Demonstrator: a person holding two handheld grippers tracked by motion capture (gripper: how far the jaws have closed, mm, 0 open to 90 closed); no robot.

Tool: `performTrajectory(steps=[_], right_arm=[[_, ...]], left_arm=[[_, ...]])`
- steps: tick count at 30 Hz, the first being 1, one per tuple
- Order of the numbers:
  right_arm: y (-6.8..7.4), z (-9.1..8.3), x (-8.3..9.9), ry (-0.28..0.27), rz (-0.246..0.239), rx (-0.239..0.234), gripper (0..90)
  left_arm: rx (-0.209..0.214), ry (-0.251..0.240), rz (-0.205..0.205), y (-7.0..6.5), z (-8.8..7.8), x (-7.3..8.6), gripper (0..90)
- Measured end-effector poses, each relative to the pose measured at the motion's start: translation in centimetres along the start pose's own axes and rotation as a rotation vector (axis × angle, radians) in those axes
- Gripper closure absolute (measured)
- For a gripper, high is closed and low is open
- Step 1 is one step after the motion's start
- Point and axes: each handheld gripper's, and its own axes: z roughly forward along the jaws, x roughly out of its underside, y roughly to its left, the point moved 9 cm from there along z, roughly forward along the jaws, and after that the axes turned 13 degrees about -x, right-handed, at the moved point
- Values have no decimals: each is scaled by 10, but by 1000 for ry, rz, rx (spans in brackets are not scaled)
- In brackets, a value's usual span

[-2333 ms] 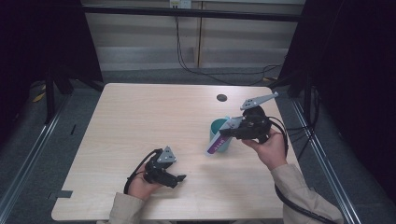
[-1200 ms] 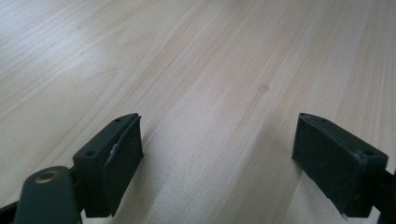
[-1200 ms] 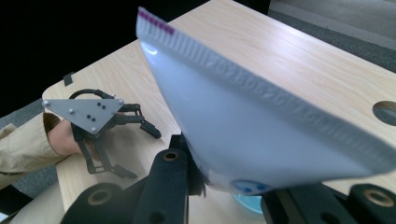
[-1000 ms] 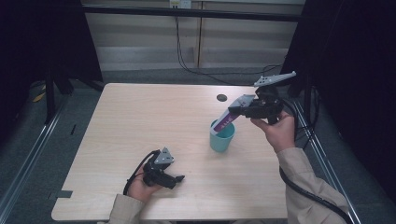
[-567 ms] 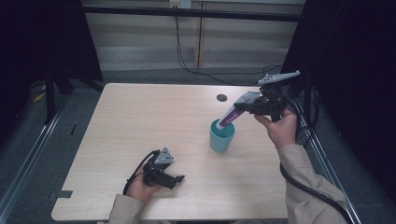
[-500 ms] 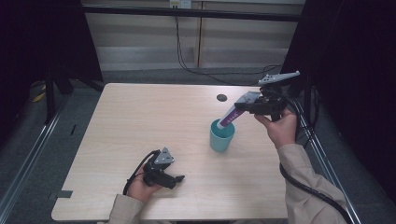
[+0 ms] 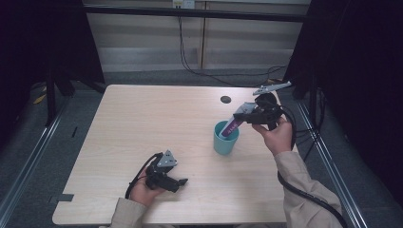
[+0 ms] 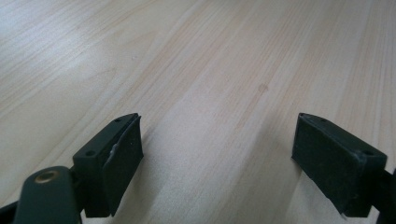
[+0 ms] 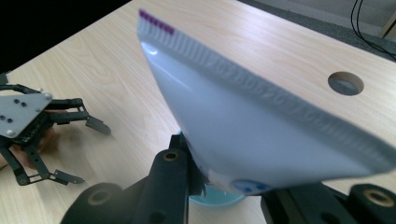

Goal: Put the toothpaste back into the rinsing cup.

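Observation:
A teal cup (image 7: 223, 143) stands on the right half of the wooden table (image 7: 142, 123). My right gripper (image 7: 243, 115) is shut on a white and purple tube (image 7: 232, 127), held aslant, with its lower end dipping into the cup's mouth. In the right gripper view the tube (image 9: 243, 116) spreads wide between my jaws, its crimped end pointing away, and a bit of the cup's (image 9: 219, 197) rim shows beneath it. My left gripper (image 7: 178, 182) rests open on the table near the front edge, nothing between its fingers (image 8: 116, 158).
A round cable hole (image 7: 225, 99) lies in the table behind the cup. The left gripper (image 9: 86, 151) shows in the right gripper view, lying in a hand at the left. Dark frame rails run along both table sides.
My right gripper has come down and a little left with the tube, bringing its lower end into the cup's mouth. The left gripper has stayed put.

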Motion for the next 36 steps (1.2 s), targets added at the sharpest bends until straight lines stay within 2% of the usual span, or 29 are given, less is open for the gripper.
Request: performTrajectory(steps=[3,23,36], right_arm=[[-3,9,8,17,7,1,763],[-7,37,28,71,10,11,761],[-8,42,31,73,1,10,759]], left_arm=[[0,0,0,0,0,0,157],[6,-2,-2,-1,0,0,163],[7,0,2,-1,0,0,166]])
